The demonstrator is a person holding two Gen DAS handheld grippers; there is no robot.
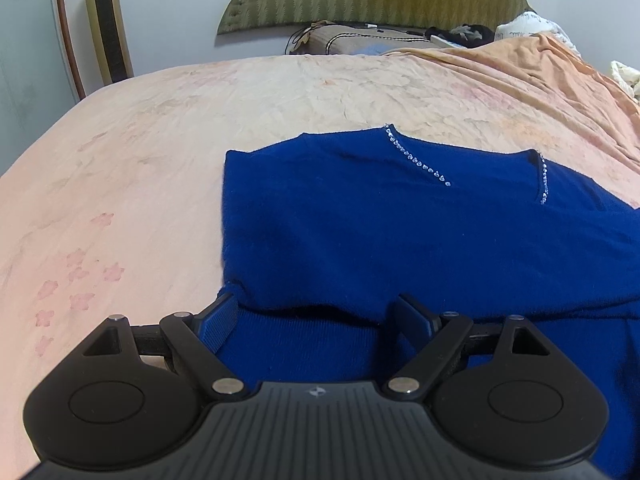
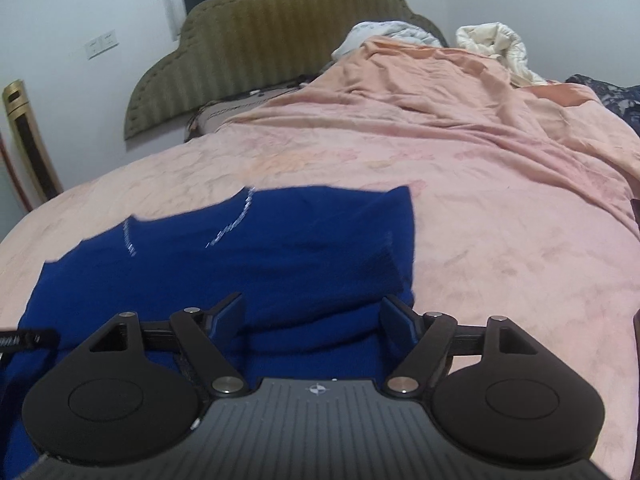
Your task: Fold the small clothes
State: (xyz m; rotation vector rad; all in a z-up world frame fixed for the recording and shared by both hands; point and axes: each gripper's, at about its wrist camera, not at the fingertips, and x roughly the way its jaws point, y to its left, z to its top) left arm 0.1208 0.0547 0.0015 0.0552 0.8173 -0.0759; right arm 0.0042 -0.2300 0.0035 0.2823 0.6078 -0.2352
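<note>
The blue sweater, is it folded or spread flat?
Partly folded: the blue sweater has its sides turned in and a doubled layer near the hem.

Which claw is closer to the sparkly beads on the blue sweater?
Probably the left claw. It sits at the blue sweater hem's left part, below the sparkly beads. The right claw sits at the right edge, beads further leftward.

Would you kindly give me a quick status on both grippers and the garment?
Left gripper open, right gripper open, both over near hem. Blue sweater on pink bedsheet, partly folded. Nothing obstructing.
</note>
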